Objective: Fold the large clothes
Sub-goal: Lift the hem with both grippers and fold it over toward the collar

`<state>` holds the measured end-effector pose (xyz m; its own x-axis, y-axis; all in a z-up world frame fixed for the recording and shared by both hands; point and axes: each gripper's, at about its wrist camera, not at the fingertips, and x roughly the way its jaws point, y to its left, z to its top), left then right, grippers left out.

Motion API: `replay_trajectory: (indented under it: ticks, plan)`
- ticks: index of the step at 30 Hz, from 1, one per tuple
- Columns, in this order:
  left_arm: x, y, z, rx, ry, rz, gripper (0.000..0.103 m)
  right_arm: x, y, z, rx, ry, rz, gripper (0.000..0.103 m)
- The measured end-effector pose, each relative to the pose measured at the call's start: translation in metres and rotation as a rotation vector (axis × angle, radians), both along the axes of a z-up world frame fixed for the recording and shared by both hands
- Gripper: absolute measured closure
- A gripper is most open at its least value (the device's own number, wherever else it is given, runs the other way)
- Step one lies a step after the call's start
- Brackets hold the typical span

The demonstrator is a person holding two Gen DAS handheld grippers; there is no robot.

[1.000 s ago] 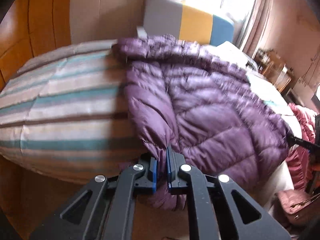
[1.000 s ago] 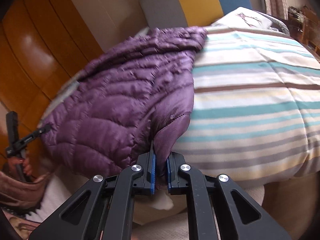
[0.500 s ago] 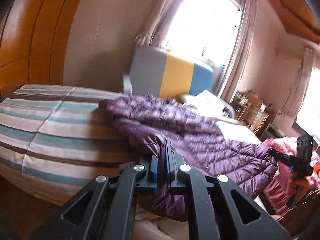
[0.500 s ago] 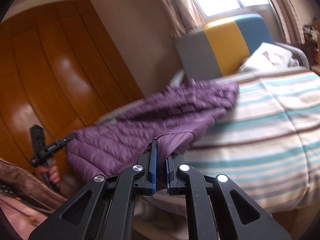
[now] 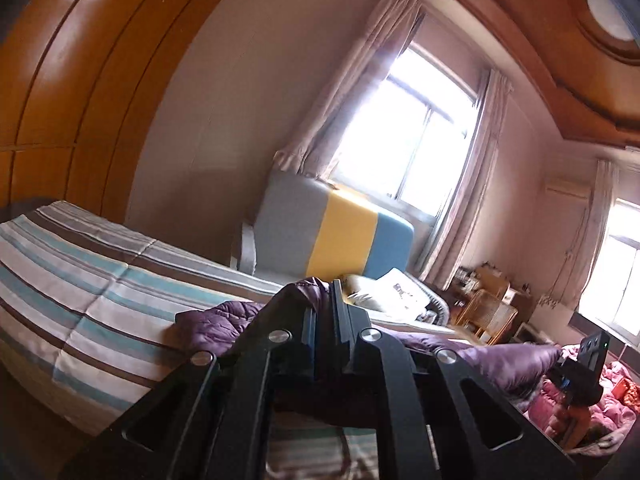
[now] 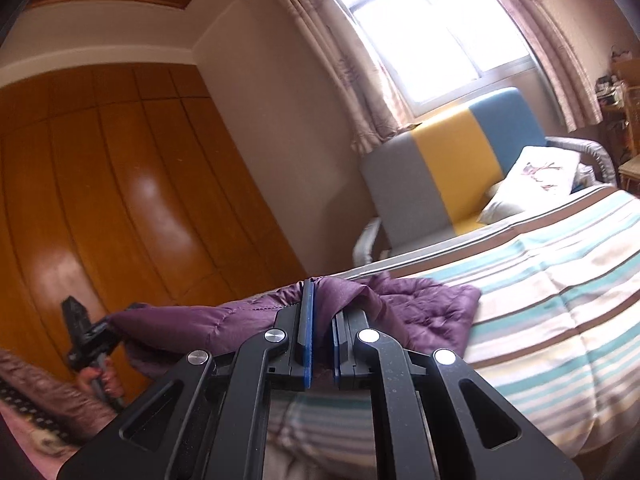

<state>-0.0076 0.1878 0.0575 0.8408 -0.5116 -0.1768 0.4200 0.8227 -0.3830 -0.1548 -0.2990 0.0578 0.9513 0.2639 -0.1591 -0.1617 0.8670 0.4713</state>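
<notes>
**Left wrist view: jacket hem raised off the bed, both grips holding**

The left gripper [image 5: 334, 312] is pinching the near edge of the purple quilted jacket [image 5: 216, 326]; the right gripper [image 6: 320, 312] is likewise clamped on purple fabric. Compared with a second ago, both cameras have tipped from the jacket spread on the striped bedspread [image 5: 80, 292] to the window and walls. The hem has been lifted, stretched taut between the grippers, while the far end remains on the bed. Judgement: the fold-over is starting.

The right wrist view alone shows the wardrobe [image 6: 120, 200]; the left alone shows the pink bedding [image 5: 608, 396].
</notes>
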Motion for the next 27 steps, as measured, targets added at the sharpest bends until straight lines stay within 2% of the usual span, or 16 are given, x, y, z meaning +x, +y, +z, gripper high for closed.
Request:
replay_trajectory:
  ticks: [5, 10, 13, 18, 27]
  plan:
    - [0.050, -0.008, -0.016, 0.018, 0.081, 0.042, 0.097, 0.055, -0.006, -0.011, -0.020, 0.053, -0.042, 0.096]
    - [0.105, -0.016, -0.038, 0.043, 0.178, 0.077, 0.097, 0.120, -0.013, -0.026, -0.006, 0.158, -0.095, 0.096]
    - [0.135, -0.024, -0.051, 0.080, 0.215, 0.102, 0.097, 0.150, -0.011, -0.029, -0.040, 0.211, -0.120, 0.096]
    - [0.179, -0.037, -0.072, 0.138, 0.274, 0.122, 0.097, 0.192, -0.015, -0.041, -0.054, 0.298, -0.155, 0.096]
    - [0.242, -0.059, -0.109, 0.175, 0.387, 0.168, 0.097, 0.250, -0.021, -0.090, -0.047, 0.465, -0.224, 0.096]
